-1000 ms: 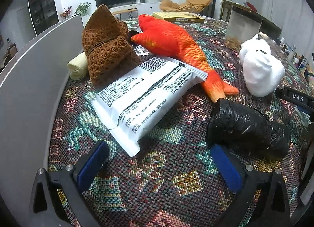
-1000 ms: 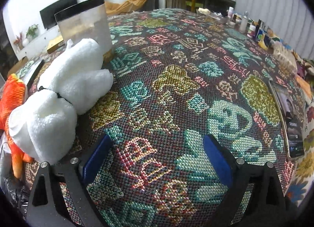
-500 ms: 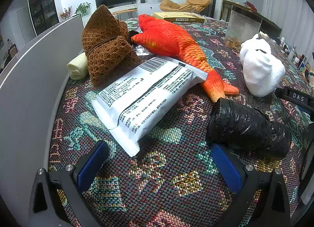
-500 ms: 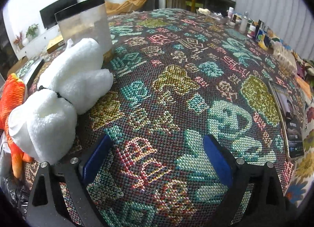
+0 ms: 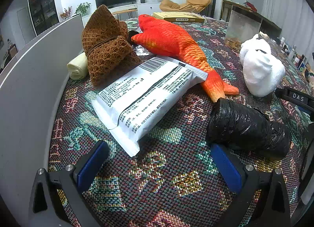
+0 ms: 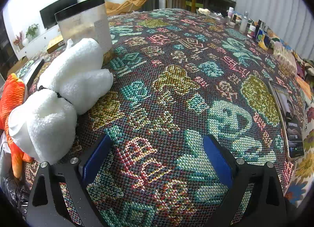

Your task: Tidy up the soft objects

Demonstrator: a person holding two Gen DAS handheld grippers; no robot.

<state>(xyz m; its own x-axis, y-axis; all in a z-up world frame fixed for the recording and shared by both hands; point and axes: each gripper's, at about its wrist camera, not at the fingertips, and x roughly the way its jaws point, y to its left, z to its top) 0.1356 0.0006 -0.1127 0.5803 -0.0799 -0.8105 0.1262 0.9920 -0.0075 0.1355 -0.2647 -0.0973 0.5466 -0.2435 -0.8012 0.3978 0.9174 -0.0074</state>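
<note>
On the patterned tablecloth (image 5: 168, 178) lie a white soft pack (image 5: 145, 97), a brown knitted bundle (image 5: 107, 46), an orange plush fish (image 5: 176, 40), a cream roll (image 5: 77, 68), a black plastic-wrapped roll (image 5: 247, 126) and a white plush toy (image 5: 259, 68). My left gripper (image 5: 159, 162) stands open just short of the pack's near corner, its right pad beside the black roll. My right gripper (image 6: 157, 158) is open over bare cloth, with the white plush toy (image 6: 62, 93) to its left and the fish (image 6: 11, 99) beyond.
A grey panel (image 5: 29, 81) walls the left side. A clear container (image 6: 86, 26) stands behind the white plush. A phone (image 6: 288, 121) lies at the right edge, bottles (image 6: 245, 24) at the far right. A flat box (image 5: 178, 16) lies at the table's far end.
</note>
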